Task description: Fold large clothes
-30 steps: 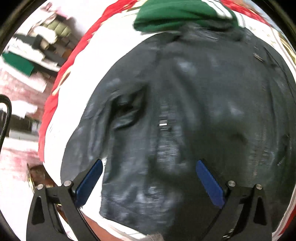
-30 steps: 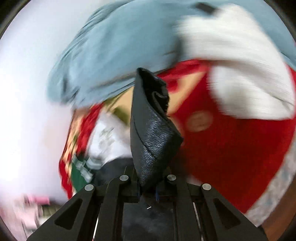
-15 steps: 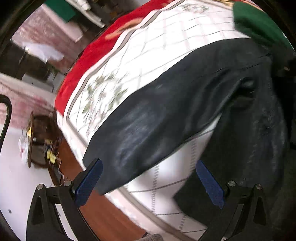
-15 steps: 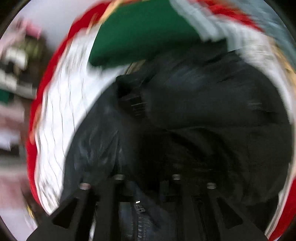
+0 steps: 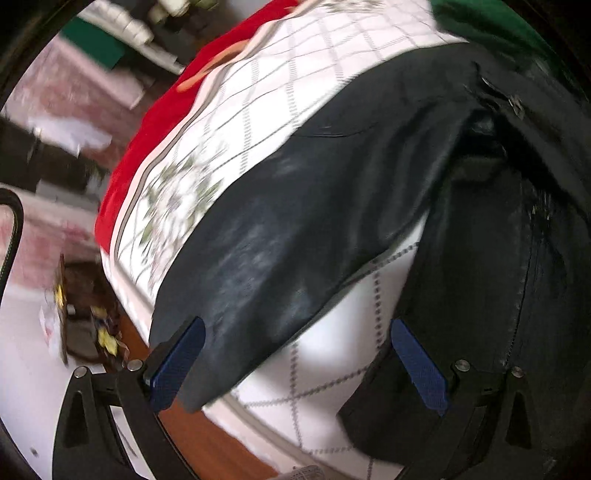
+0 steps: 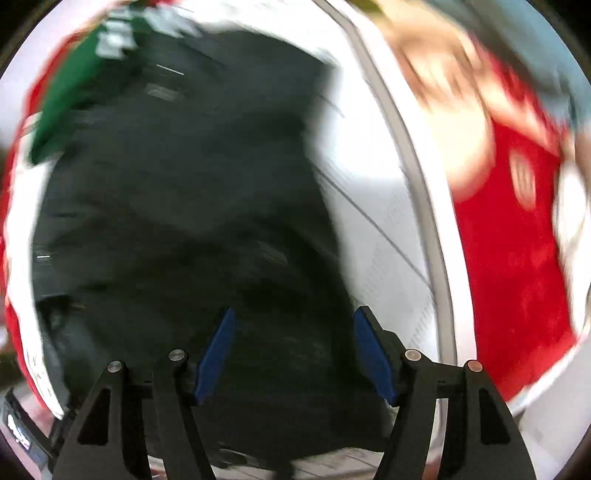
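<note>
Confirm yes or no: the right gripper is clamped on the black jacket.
No, the right gripper is open over the black jacket, blue pads apart.

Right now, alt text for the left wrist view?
A black leather jacket lies on a white quilted bedspread, one sleeve stretched toward the bed's edge. The open left gripper hovers over the sleeve's cuff end, holding nothing.

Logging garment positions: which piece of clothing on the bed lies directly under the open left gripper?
The black leather jacket; its sleeve runs between the left gripper fingers. The green garment sits far beyond.
</note>
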A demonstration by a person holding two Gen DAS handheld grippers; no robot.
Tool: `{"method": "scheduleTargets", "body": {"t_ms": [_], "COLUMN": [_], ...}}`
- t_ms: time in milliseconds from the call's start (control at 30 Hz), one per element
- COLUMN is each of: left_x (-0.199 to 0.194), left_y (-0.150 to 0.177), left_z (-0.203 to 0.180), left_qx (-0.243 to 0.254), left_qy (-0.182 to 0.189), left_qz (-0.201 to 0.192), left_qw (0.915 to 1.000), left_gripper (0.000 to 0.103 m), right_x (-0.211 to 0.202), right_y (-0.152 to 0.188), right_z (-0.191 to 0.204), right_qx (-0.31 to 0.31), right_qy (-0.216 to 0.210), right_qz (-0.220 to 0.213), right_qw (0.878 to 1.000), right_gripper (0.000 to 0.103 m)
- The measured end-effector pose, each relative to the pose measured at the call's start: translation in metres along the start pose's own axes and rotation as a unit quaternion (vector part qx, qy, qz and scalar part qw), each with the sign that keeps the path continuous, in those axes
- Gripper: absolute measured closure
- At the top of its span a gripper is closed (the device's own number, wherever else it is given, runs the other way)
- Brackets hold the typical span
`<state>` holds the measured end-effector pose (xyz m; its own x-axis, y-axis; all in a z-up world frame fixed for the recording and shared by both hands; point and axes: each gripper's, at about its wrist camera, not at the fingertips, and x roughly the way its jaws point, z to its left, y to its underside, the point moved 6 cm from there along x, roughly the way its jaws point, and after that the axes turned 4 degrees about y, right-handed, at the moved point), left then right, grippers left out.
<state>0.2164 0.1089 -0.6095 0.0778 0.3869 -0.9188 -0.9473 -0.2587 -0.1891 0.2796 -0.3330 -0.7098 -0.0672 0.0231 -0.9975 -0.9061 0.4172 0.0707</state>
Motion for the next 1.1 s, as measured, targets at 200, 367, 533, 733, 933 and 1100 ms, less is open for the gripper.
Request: {"method": "scheduleTargets", "body": {"t_ms": [200, 367, 533, 733, 933, 1100], "left_x": [0.024, 0.015, -0.010, 0.037, 0.086, 0.085], "left_y": [-0.002, 0.001, 0.018, 0.082, 0.105, 0.107], "left_z": [-0.015, -0.009, 0.044, 0.103, 0.146, 0.169], "left_qx": [0.068, 0.068, -0.089, -0.413, -0.599, -0.631], "left_qy": [-0.026, -0.024, 0.058, 0.273, 0.298, 0.244], "left_qz": [0.001, 0.003, 0.046, 0.144, 0.107, 0.078], "left_qw": [0.9974, 0.9974, 0.9933, 0.8568, 0.7357, 0.7320], "left_gripper": [0.000, 0.000, 0.000, 0.002, 0.010, 0.046], "right_x": [0.044, 0.053, 0.034, 0.014, 0.012, -0.004], "right_y": [0.034, 0.069, 0.078, 0.103, 0.106, 0.085], "right_z": [-0.045, -0.074, -0.050, -0.025, -0.016, -0.021], "right_qx": [0.076, 0.097, 0.035, 0.027, 0.032, 0.044], "right_qy": [-0.068, -0.070, -0.026, -0.053, -0.047, -0.035], "right_qz": [0.022, 0.057, 0.051, 0.032, 0.029, 0.022], "right_qw": [0.995, 0.991, 0.998, 0.998, 0.998, 0.998], "right_gripper": [0.092, 0.093, 0.080, 0.058, 0.058, 0.058]}}
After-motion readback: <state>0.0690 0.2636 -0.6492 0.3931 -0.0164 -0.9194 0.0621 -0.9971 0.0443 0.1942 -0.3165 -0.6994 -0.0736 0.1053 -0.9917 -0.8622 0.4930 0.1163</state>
